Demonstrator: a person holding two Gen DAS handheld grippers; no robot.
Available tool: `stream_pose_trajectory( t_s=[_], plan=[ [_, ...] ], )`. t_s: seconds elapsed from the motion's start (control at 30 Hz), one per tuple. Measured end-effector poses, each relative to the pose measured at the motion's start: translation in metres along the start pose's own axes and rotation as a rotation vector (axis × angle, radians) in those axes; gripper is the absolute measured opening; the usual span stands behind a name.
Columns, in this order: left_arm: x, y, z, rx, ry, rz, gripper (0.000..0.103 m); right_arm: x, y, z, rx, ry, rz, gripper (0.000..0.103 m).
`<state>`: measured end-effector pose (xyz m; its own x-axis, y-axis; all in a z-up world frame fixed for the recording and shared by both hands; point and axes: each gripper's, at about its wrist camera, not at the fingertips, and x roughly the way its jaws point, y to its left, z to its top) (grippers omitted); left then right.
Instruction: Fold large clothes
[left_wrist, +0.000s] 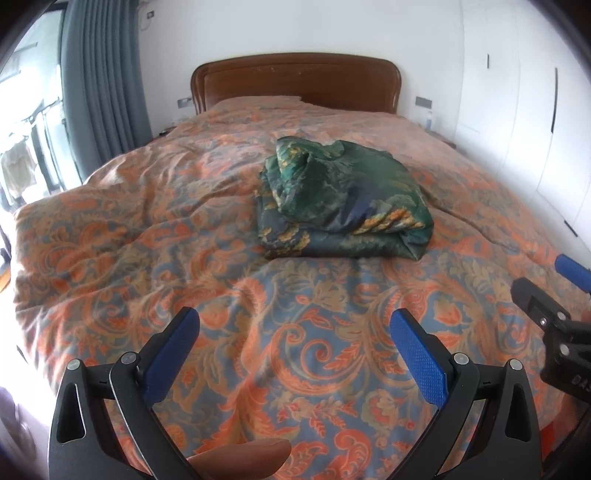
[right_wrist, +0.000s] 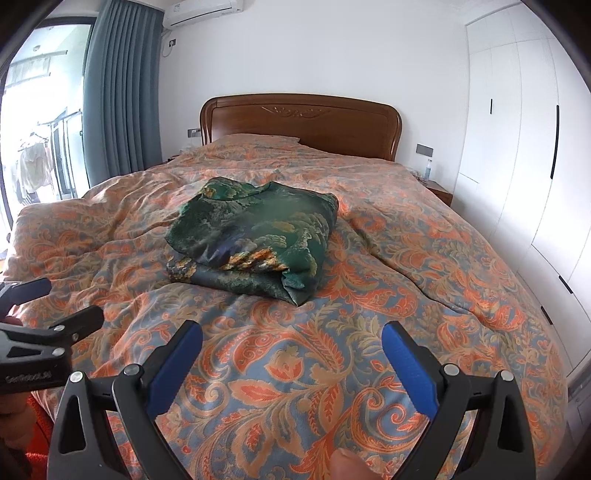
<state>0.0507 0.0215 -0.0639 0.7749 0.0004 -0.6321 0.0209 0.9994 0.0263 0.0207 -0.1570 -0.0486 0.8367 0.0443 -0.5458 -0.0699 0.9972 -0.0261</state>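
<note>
A green patterned garment (left_wrist: 343, 203) lies folded in a thick bundle on the middle of the bed; the right wrist view shows the same garment (right_wrist: 255, 240) a little left of centre. My left gripper (left_wrist: 295, 325) hovers open over the bedspread, well short of the bundle, with nothing between its blue pads. My right gripper (right_wrist: 291, 338) is open too, at about the same distance from the bundle. Each gripper shows in the other's view: the right one (left_wrist: 546, 280) at the right edge, the left one (right_wrist: 70, 302) at the left edge.
The bed carries an orange and blue paisley bedspread (left_wrist: 184, 240) and has a wooden headboard (right_wrist: 299, 118). Grey curtains (right_wrist: 122, 92) and a bright window stand at the left. White wardrobe doors (right_wrist: 524, 147) line the right, with a small nightstand (right_wrist: 439, 192) beside the bed.
</note>
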Motion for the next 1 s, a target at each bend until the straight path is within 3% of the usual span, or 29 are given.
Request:
stream_pose_trajectory(
  t_s=[0.47, 1.0],
  plan=[
    [-0.0013, 0.0056, -0.0003, -0.012, -0.01, -0.002, 0.103, 0.0037, 0.0026, -0.0069, 0.015, 0.045, 0.018, 0.1],
    [-0.0066, 0.0016, 0.0021, 0.009, -0.024, 0.034, 0.103, -0.0037, 0.0023, 0.0024, 0.039, -0.001, 0.018, 0.1]
  ],
)
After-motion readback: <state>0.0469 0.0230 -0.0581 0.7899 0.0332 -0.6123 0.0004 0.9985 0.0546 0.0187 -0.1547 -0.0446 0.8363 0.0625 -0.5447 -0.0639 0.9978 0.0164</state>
